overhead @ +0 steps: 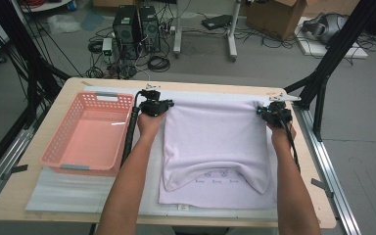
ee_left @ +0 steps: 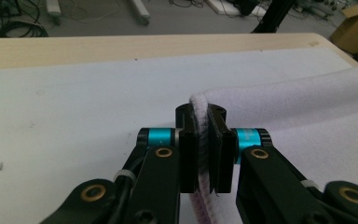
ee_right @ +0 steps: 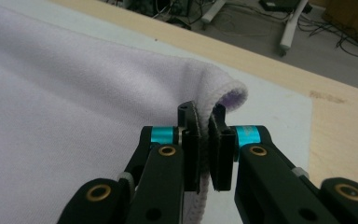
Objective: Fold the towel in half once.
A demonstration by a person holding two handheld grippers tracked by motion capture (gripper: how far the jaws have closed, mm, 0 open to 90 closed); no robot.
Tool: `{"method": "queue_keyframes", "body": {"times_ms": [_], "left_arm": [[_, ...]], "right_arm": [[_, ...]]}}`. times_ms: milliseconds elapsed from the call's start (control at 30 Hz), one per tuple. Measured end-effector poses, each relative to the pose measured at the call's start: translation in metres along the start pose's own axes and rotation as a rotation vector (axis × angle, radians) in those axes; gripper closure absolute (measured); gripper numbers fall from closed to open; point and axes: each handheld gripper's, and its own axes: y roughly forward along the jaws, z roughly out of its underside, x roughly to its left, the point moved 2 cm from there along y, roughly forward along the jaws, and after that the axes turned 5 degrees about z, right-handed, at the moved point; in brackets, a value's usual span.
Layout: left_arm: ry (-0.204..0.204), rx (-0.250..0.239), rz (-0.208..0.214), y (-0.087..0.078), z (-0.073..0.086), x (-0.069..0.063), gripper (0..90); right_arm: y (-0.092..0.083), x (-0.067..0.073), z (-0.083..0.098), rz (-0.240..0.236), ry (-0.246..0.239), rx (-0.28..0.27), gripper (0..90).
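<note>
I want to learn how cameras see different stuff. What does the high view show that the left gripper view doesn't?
High view alone: the pink basket, both forearms, the right gripper pinching the towel's other far corner, and the towel's folded near edge. Left gripper view alone: a close look at the left gripper, its jaws shut on the fuzzy hem. Both share the lilac towel, the white mat and the wooden table.

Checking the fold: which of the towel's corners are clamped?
The two far corners of the towel: left hand-held gripper and right hand-held gripper pinch them. The near corners lie free.
</note>
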Motion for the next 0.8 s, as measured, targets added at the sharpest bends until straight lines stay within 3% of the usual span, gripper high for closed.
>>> {"method": "queue_keyframes", "body": {"times_ms": [100, 200, 300, 367, 400, 467, 600, 667, 733, 800], "left_arm": [[0.002, -0.004, -0.009, 0.003, 0.001, 0.000, 83.1], [-0.002, 0.017, -0.006, 0.003, 0.005, 0.001, 69.8], [-0.001, 0.015, 0.004, -0.001, 0.012, 0.001, 64.9], [-0.002, 0.054, 0.022, -0.001, 0.016, -0.001, 62.8], [0.008, 0.067, 0.026, -0.002, 0.018, -0.003, 61.3], [0.028, 0.032, 0.032, -0.006, 0.020, -0.009, 61.2], [0.035, 0.052, 0.066, -0.015, 0.027, -0.018, 59.8], [0.049, 0.038, 0.075, -0.022, 0.033, -0.024, 59.7], [0.058, 0.087, 0.082, -0.027, 0.037, -0.030, 57.8], [0.091, 0.079, 0.067, -0.034, 0.042, -0.036, 55.7]], "right_arm": [[0.004, 0.000, -0.002, 0.011, 0.033, -0.006, 84.1], [0.007, 0.004, 0.000, 0.025, 0.030, 0.011, 78.5], [0.004, 0.002, 0.000, 0.000, 0.064, 0.011, 71.4], [0.000, 0.001, 0.000, -0.014, 0.062, 0.008, 71.0], [-0.002, 0.001, 0.000, -0.022, 0.063, 0.009, 70.4], [-0.008, 0.002, 0.001, -0.030, 0.052, 0.011, 70.2], [-0.020, 0.003, 0.004, -0.049, 0.053, 0.020, 69.7], [-0.026, 0.003, 0.008, -0.065, 0.058, 0.025, 69.4], [-0.032, 0.004, 0.011, -0.074, 0.051, 0.037, 69.2], [-0.038, 0.007, 0.014, -0.087, 0.055, 0.044, 68.2]]}}
